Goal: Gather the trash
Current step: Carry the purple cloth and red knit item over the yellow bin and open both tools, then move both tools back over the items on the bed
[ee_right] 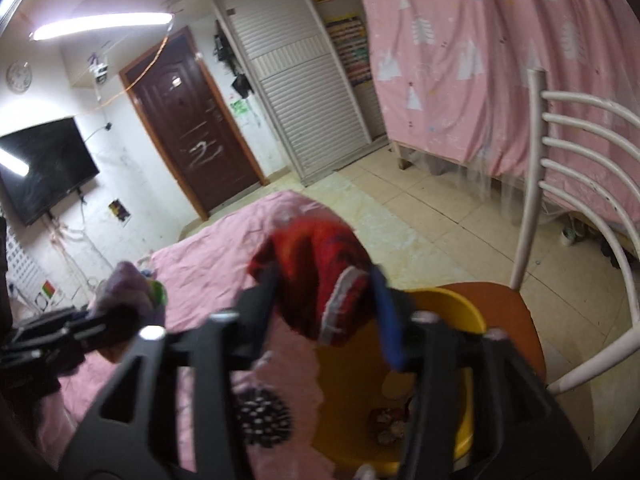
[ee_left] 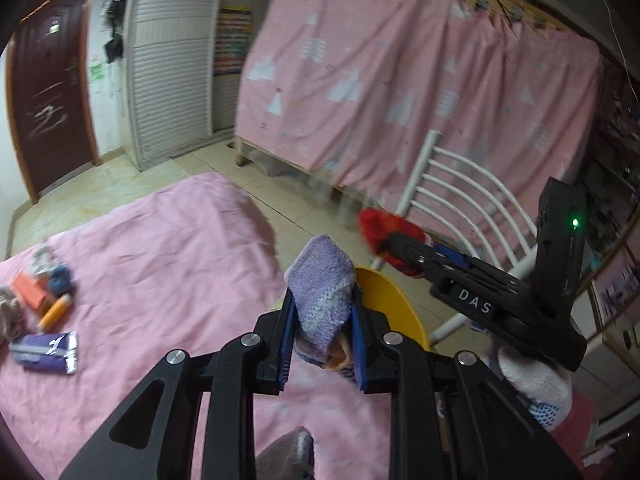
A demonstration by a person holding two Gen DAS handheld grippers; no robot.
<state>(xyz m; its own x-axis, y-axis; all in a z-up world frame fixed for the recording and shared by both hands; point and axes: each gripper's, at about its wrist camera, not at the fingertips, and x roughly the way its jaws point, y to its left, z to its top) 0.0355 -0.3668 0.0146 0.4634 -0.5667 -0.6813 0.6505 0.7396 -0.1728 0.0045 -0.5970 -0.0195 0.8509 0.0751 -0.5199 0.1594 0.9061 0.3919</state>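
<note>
Left wrist view: the left gripper (ee_left: pixel 323 322) is closed on a purple knitted item (ee_left: pixel 322 286), which is clamped between the blue pads (ee_left: pixel 285 336) and bulges above them. The right gripper (ee_right: pixel 326 292) is likewise closed on a red knitted item (ee_right: pixel 320 276), held above the rim of the yellow bin (ee_right: pixel 460 312). The bin is seated on a chair (ee_right: pixel 532 208) just beside the pink-covered table (ee_left: pixel 168 240). Small rubbish is already seen at the bin's bottom.

Possible faults are judged as follows. If the red item is released while partly over the rim, it may be draped on the edge or dropped to the floor. The two grippers are close together, so a collision at the bin is possible. The soft knit may be snagged on a pad at release. Further items, an orange box (ee_left: pixel 30 290) and a purple packet (ee_left: pixel 44 350), are left on the table.
</note>
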